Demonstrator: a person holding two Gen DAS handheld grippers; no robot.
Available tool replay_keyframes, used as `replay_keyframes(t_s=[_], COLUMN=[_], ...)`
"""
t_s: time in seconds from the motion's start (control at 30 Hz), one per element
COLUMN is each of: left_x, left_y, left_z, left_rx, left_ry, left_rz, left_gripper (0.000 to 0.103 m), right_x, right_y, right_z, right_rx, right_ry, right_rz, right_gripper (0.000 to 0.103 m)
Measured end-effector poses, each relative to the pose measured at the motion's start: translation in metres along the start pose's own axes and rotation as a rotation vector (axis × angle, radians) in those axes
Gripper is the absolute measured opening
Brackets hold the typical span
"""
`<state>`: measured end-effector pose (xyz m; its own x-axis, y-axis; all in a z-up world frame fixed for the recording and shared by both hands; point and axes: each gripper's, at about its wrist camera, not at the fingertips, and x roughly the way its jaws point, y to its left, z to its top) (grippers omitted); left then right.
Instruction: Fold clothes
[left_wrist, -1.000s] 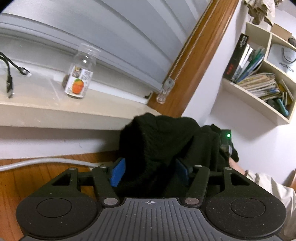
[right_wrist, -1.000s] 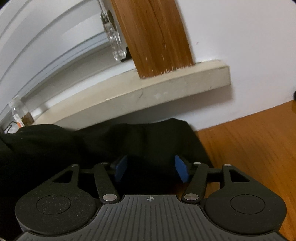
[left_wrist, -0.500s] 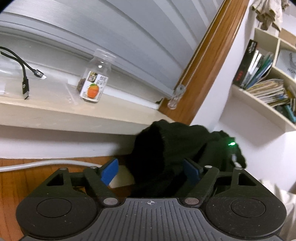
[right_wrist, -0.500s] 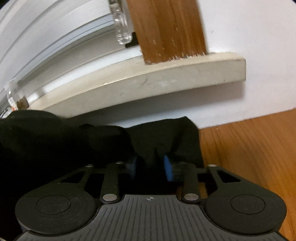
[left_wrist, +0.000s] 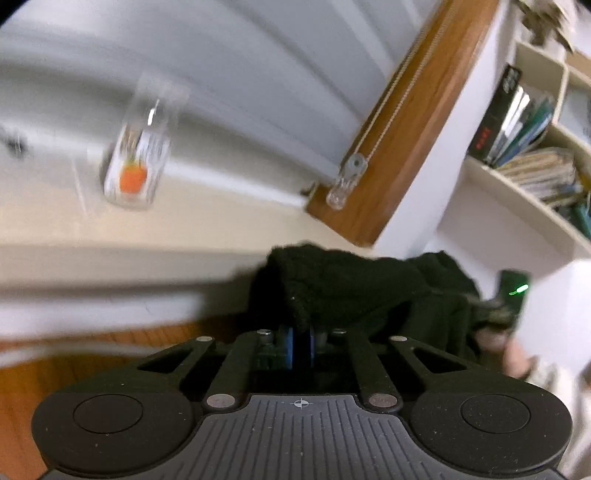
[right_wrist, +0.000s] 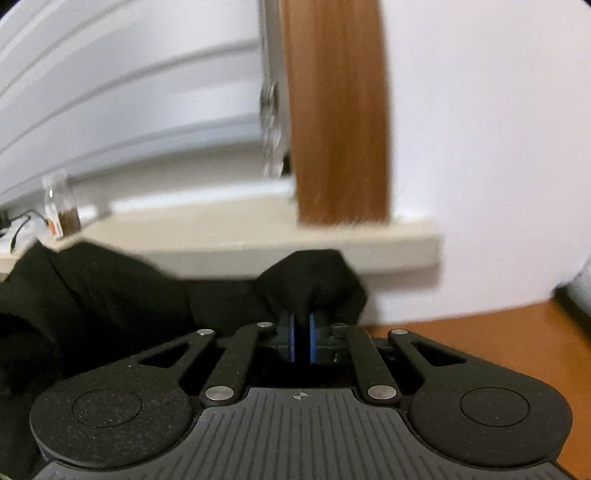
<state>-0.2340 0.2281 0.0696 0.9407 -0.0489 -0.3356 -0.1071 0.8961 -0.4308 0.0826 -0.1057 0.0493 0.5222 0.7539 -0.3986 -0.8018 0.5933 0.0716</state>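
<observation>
Wooden floor (right_wrist: 461, 343) below the pale windowsill (left_wrist: 147, 236) carries the black knit garment (left_wrist: 351, 291), soft, limp, light. Left gripper (left_wrist: 301, 349) and right gripper (right_wrist: 302, 341) have just closed, each pinching a bunched fold; edges grip best

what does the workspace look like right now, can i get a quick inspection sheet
surface: wooden table top, bare at the right
job's things: black garment bunched in front of the window ledge, pinched at two spots
clutter: clear bottle with orange label on the ledge
grippers: left tongs have just closed and are shut on the black garment; right tongs have also just closed on a fold of it
cables: dark cable on the ledge, far left; pale cable on the table, blurred
surroundings: blind, wooden window frame, bookshelf
</observation>
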Motion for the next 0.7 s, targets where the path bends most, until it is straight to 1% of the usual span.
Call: replay_keyframes(t_s=[0.1, 0.17, 0.27, 0.4, 0.5, 0.53, 0.6, 0.63, 0.7], left_x=[-0.025, -0.044, -0.072, -0.107, -0.129, -0.133, -0.136, -0.134, -0.128], left_y=[-0.013, -0.023, -0.036, -0.043, -0.039, -0.037, -0.030, -0.027, -0.022], left_z=[0.013, 0.024, 0.042, 0.063, 0.072, 0.072, 0.069, 0.065, 0.056], left_rx=[0.033, 0.057, 0.094, 0.107, 0.110, 0.109, 0.100, 0.095, 0.088], left_ry=[-0.051, -0.082, -0.129, -0.197, -0.230, -0.230, -0.215, -0.202, -0.176], left_rz=[0.017, 0.033, 0.079, 0.157, 0.227, 0.248, 0.269, 0.270, 0.268], left_gripper=[0.007, 0.007, 0.007, 0.007, 0.007, 0.007, 0.007, 0.007, 0.007], right_x=[-0.028, -0.047, -0.077, -0.123, -0.158, -0.170, -0.188, -0.192, -0.191], right_y=[-0.017, -0.029, -0.053, -0.093, -0.127, -0.140, -0.163, -0.173, -0.185], right_z=[0.011, 0.019, 0.033, 0.059, 0.086, 0.094, 0.103, 0.104, 0.099], right_rx=[-0.023, -0.038, -0.031, -0.003, 0.017, 0.034, 0.049, 0.055, 0.065], right_ry=[-0.038, -0.068, -0.114, -0.199, -0.262, -0.271, -0.272, -0.243, -0.192], right_rz=[-0.038, -0.083, -0.153, -0.289, -0.402, -0.430, -0.514, -0.529, -0.530], right_gripper=[0.008, 0.008, 0.008, 0.008, 0.008, 0.008, 0.008, 0.008, 0.009])
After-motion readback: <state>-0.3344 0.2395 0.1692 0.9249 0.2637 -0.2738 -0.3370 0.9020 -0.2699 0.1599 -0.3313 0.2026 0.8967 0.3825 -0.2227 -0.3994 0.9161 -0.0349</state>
